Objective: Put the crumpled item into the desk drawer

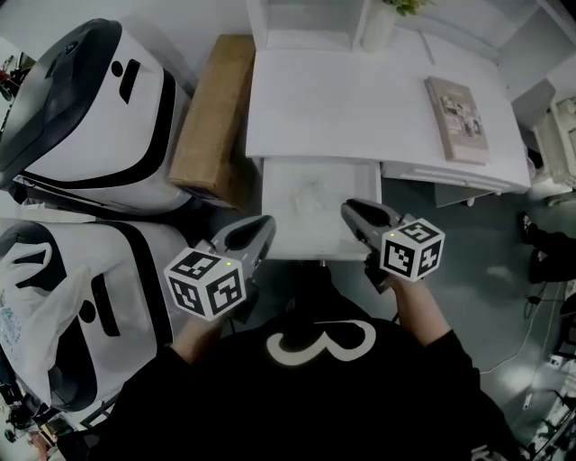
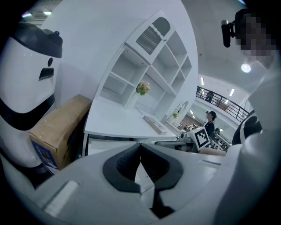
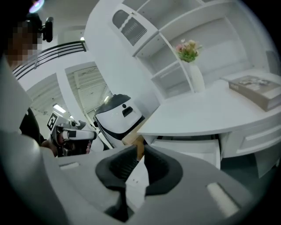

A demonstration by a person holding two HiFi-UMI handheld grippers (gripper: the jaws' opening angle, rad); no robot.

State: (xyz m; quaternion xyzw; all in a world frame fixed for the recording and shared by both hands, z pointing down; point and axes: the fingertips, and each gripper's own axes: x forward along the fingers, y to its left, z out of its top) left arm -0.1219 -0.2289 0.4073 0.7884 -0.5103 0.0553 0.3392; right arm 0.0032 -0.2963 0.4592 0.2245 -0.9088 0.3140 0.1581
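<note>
Drawer [image 1: 286, 236] pulled out from under the front edge of the white surface [image 1: 342, 99]. This drawer serves as the reference below.

- Crumpled item [image 1: 310, 194]: white, lying loose on the drawer floor, about mid-width and nearer the back. Nothing touches it.
- Left tongs [image 1: 256, 236]: at the drawer's front left corner, pointing in toward it. The left gripper view shows the tips meeting, with nothing between them.
- Right tongs [image 1: 360, 216]: at the drawer's front right corner, well apart from the crumpled item. The right gripper view shows a narrow gap between the tips. The pads are bare and nothing is held.
- Book [image 1: 457, 119]: flat on the surface, behind and right of the drawer.
- Vase [image 1: 379, 25] with a small plant: on the surface behind the drawer, against the white shelf unit [image 2: 149, 74].
- Cardboard box [image 1: 216, 117]: left of the drawer, alongside the surface.
- Two white and black machines [image 1: 85, 108]: further left of the drawer, beyond the box.
</note>
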